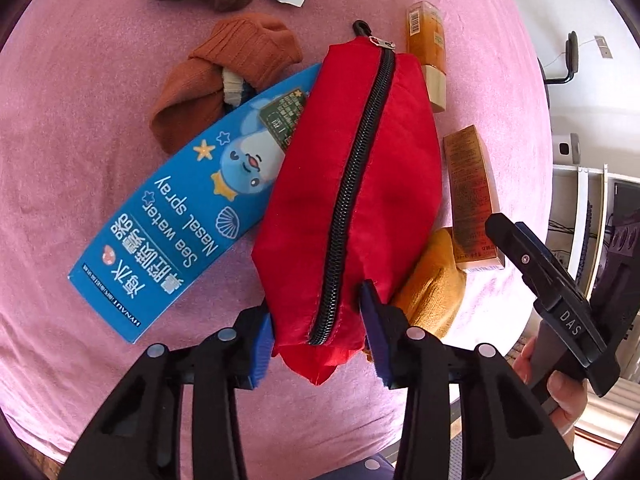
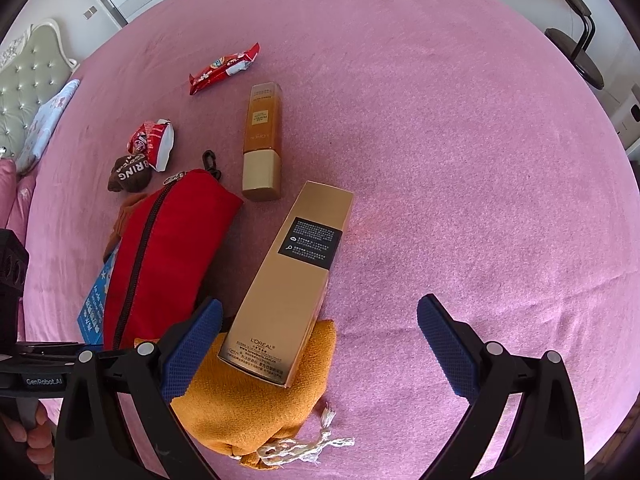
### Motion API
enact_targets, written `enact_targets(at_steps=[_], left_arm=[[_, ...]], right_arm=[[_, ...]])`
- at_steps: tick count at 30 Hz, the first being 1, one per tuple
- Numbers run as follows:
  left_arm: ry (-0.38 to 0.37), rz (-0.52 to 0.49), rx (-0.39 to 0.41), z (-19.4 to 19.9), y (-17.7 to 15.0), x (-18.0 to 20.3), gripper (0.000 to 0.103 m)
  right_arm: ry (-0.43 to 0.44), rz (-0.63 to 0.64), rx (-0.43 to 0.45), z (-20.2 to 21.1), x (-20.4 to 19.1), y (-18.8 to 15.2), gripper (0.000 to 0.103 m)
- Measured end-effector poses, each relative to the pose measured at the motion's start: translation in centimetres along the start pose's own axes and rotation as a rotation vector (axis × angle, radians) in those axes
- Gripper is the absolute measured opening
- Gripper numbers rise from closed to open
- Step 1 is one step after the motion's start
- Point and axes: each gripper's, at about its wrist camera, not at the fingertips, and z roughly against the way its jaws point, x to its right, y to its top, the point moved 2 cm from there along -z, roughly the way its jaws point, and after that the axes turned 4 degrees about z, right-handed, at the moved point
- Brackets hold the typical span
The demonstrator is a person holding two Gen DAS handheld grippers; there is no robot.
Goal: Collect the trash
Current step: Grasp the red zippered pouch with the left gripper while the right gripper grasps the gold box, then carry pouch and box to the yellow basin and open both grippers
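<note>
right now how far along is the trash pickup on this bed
Nothing looks collected yet. In hand: the left gripper is shut on one end of the red zip pouch, its zip closed; the right gripper hangs open and empty over the gold box. Still left: two red wrappers, the blue nasal spray box and the gold box.
</note>
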Motion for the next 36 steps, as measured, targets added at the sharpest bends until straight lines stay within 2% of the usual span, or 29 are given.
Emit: enact_targets(at_steps=[6, 10, 11, 12, 13, 14, 15, 16, 22, 26, 31, 36], left_arm=[[-0.026, 0.0, 0.042, 0.5, 0.5, 1.1, 0.024], [-0.055, -0.004, 0.087, 1.5, 0.5, 2.0, 0.02], [-0.066, -0.002, 0.1, 1.9, 0.3, 2.0, 0.02], [-0.078, 0.0, 0.109, 2.3, 0.3, 2.1, 0.019], [-0.081, 0.002, 0.12, 2.6, 0.3, 2.1, 0.019], [-0.082, 0.001, 0.13, 3.0, 0.2, 2.1, 0.019], [-0.085, 0.0, 0.138, 3.3, 0.2, 2.1, 0.019], [-0.093, -0.002, 0.147, 3.8, 0.2, 2.2, 0.019], [-0.146, -0.026, 0.193, 7.1, -0.7, 2.9, 0.018], [-0.168, -0.069, 0.225, 9.9, -2.6, 3.4, 0.017], [-0.184, -0.138, 0.25, 12.5, -5.7, 5.4, 0.017], [-0.226, -0.216, 0.235, 13.8, -9.4, 6.3, 0.017]], right_arm=[[0.019, -0.034, -0.025, -0.3, 0.3, 0.4, 0.094], [0.04, -0.06, -0.072, -1.3, -0.1, 0.9, 0.094], [0.044, -0.062, -0.088, -1.6, -0.4, 0.9, 0.091], [0.046, -0.062, -0.103, -1.9, -0.6, 0.9, 0.087], [0.046, -0.061, -0.12, -2.1, -0.9, 0.8, 0.071], [0.046, -0.059, -0.14, -2.3, -1.1, 0.7, 0.051], [0.04, -0.06, -0.155, -2.4, -1.3, 0.5, 0.04], [0.033, -0.064, -0.158, -2.3, -1.5, 0.3, 0.035], [0.037, -0.042, -0.056, 1.4, -2.9, -0.8, 0.034], [0.073, -0.067, -0.006, 4.8, -3.0, -2.2, 0.034], [0.094, -0.109, 0.054, 9.2, -3.1, -5.4, 0.034], [0.093, -0.164, 0.092, 13.0, -2.5, -9.9, 0.034]])
